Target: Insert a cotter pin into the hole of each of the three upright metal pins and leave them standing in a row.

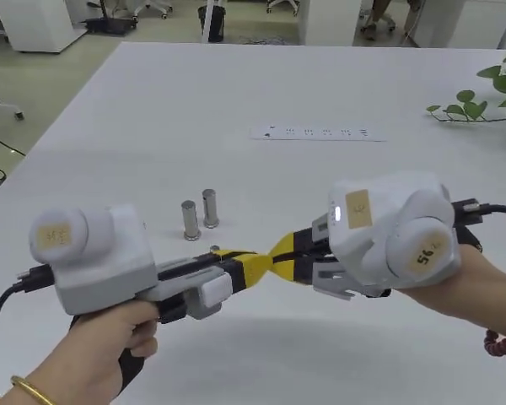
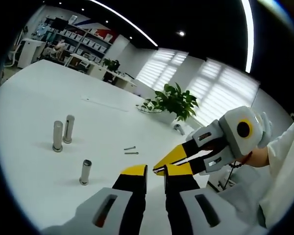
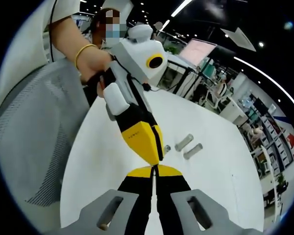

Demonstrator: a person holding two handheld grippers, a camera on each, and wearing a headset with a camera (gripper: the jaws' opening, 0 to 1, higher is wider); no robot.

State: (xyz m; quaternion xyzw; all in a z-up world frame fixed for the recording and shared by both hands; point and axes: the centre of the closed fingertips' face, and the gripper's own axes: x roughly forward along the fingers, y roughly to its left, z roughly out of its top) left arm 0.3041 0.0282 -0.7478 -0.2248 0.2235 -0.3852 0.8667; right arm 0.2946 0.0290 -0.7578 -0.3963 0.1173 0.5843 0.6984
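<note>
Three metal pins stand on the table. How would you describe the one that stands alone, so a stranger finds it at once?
Start at the white table, then find two upright metal pins side by side. The lone pin stands apart from that pair, nearer the yellow tips of the left gripper.

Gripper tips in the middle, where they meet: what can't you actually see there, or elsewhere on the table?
Head view: whether anything sits between the left gripper and right gripper tips; the yellow jaws cover the spot.
Head view: the third metal pin; the left gripper hides all but its top.
Left gripper view: the holes in the metal pins; too small.
Left gripper view: two cotter pins; too tiny to show their shape.
</note>
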